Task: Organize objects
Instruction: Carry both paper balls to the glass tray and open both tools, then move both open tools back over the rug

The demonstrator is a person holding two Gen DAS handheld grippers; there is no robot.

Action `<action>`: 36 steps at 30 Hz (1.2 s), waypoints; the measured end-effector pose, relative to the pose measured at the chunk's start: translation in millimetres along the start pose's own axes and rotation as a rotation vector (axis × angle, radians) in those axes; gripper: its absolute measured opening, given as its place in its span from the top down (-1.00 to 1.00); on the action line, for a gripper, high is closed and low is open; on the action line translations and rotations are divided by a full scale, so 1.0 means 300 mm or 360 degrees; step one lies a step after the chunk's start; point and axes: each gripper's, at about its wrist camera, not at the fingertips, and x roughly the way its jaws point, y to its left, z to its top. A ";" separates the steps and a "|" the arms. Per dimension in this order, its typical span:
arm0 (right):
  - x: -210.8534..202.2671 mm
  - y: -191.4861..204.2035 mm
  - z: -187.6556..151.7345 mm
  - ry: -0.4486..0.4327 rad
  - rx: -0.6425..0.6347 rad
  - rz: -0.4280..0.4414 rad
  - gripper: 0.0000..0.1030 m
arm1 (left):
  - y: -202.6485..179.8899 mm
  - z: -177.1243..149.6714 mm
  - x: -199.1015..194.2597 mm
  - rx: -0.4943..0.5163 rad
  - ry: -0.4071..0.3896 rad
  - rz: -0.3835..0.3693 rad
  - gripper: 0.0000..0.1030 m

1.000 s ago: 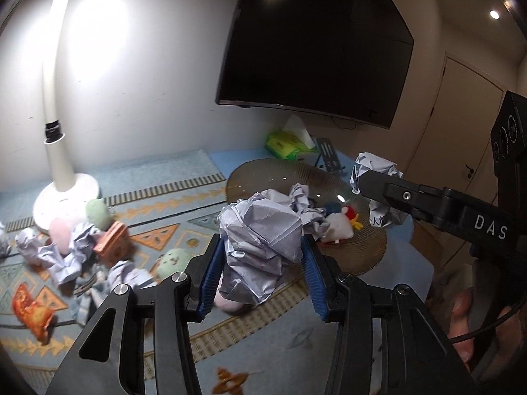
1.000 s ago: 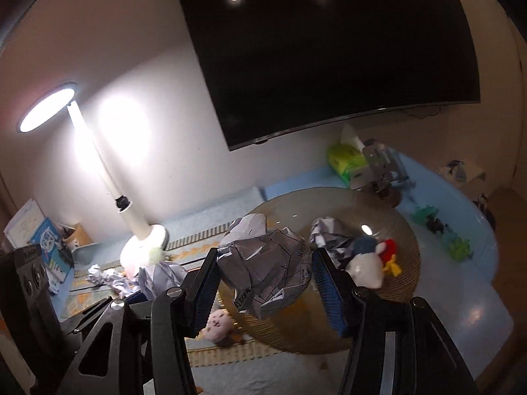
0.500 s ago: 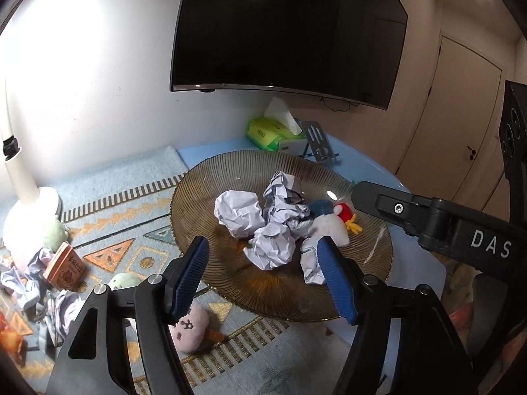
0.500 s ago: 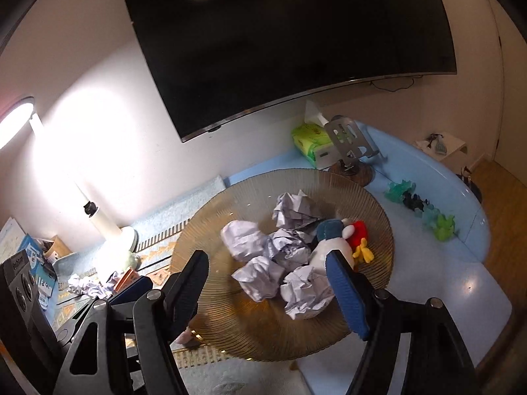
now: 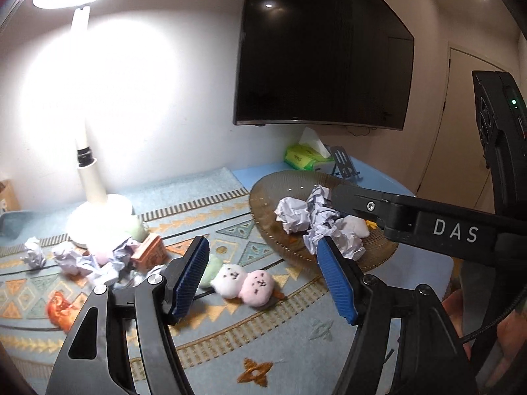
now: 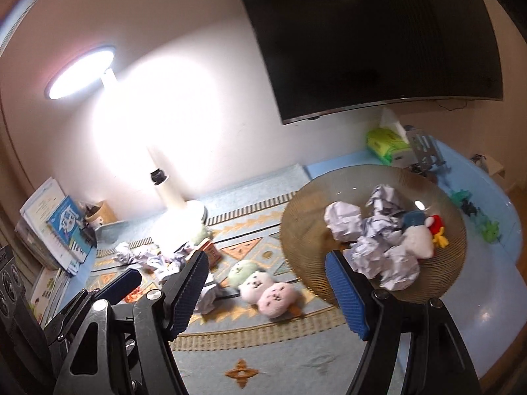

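Patterned rug (image 5: 204,217) under 2 open tools (image 5: 263,276)

Patterned mat (image 6: 263,355) bearing glass plate (image 6: 296,217), lamp (image 6: 184,210), plush toys (image 6: 263,289), crumpled paper (image 5: 70,260).

In the left wrist view the right gripper's arm (image 5: 411,217) covers the far side of the ribbed glass plate (image 5: 263,197) and most of the white plush (image 5: 357,225) on it, while beside the lamp base (image 5: 98,217) glare washes out the nearest crumpled paper (image 5: 118,250).
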 end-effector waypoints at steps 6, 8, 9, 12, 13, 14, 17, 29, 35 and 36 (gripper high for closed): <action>0.069 0.232 -0.081 0.0075 -0.0145 0.0108 -0.40 | 0.192 -0.064 -0.123 -0.0109 -0.0024 0.0160 -0.29; 0.104 0.303 -0.118 0.0108 -0.0186 0.0133 -0.40 | 0.270 -0.099 -0.157 -0.0156 -0.0019 0.0219 -0.29; 0.126 0.334 -0.141 0.0130 -0.0201 0.0144 -0.40 | 0.309 -0.119 -0.166 -0.0181 -0.0011 0.0253 -0.29; 0.205 0.404 -0.217 0.0206 -0.0238 0.0182 -0.40 | 0.440 -0.192 -0.194 -0.0274 0.0026 0.0362 -0.29; 0.231 0.423 -0.244 0.0227 -0.0246 0.0196 -0.40 | 0.482 -0.218 -0.198 -0.0304 0.0044 0.0402 -0.29; 0.259 0.438 -0.269 0.0250 -0.0252 0.0204 -0.40 | 0.526 -0.248 -0.202 -0.0338 0.0062 0.0443 -0.29; 0.337 0.472 -0.335 0.0304 -0.0282 0.0219 -0.40 | 0.640 -0.332 -0.206 -0.0446 0.0124 0.0513 -0.29; 0.476 0.470 -0.428 0.0471 -0.0254 0.0219 -0.62 | 0.789 -0.460 -0.179 -0.0671 0.0239 0.0530 -0.29; 0.461 0.476 -0.424 0.0436 -0.0270 0.0203 -0.75 | 0.792 -0.460 -0.163 -0.0675 0.0277 0.0537 -0.29; 0.460 0.478 -0.425 0.0436 -0.0276 0.0199 -0.75 | 0.793 -0.460 -0.165 -0.0676 0.0273 0.0535 -0.29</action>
